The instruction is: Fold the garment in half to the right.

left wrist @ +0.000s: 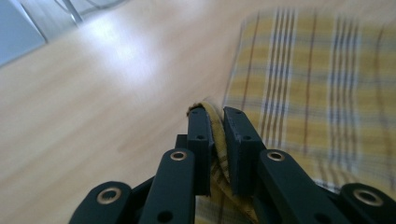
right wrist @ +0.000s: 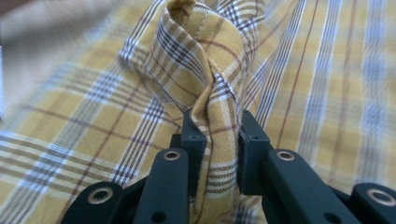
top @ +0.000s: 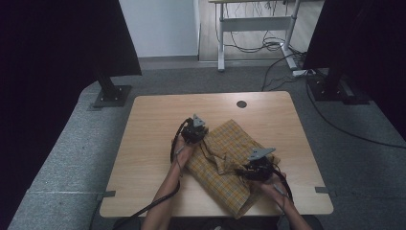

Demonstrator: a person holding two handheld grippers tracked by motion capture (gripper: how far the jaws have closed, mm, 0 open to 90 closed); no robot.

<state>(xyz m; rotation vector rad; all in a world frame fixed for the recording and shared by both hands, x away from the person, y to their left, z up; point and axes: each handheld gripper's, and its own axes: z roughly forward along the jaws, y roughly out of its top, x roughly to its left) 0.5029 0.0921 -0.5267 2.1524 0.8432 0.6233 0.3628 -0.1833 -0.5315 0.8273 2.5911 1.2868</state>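
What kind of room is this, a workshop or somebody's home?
Probably a lab or office set up for recording: grey carpet, a wooden table holding a yellow plaid cloth, black stands, and loose cables under a desk behind.

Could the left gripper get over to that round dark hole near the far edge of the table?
Probably yes, but not freely: the left gripper is shut on the yellow plaid cloth, so the cloth would drag along. The bare table toward the hole has nothing in the way.

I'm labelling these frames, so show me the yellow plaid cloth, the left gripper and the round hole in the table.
yellow plaid cloth (top: pixel 225 177): high view, flat middle.
left gripper (left wrist: pixel 215 122): left gripper view, between its fingertips.
round hole (top: pixel 241 104): high view, its centre.
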